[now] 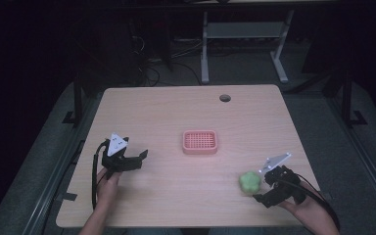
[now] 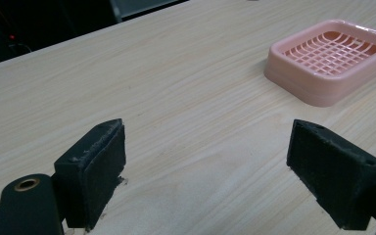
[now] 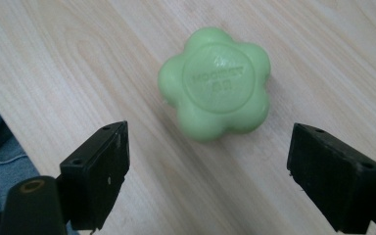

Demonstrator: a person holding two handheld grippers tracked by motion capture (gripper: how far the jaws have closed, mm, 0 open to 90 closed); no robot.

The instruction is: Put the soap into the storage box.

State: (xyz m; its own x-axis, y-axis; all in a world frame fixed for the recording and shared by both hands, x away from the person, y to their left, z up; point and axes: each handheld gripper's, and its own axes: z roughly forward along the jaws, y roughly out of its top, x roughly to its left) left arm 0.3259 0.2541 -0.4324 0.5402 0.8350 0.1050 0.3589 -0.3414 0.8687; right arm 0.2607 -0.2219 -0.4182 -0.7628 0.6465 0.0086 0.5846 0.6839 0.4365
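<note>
Black grippers [image 1: 142, 157], square padded jaws, grey triangular plates, black cables

Surfaces we see

Our soap [image 3: 215, 83] looks waxy and smooth, the dish [image 2: 330, 56] glossy plastic, the table [image 1: 166, 112] matt wood grain.

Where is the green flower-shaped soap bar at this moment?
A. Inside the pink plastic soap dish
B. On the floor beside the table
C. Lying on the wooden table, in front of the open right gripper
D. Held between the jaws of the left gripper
C: the green flower-shaped soap bar lies on the wooden table, ahead of the right gripper, whose jaws stand apart without touching it.
</note>
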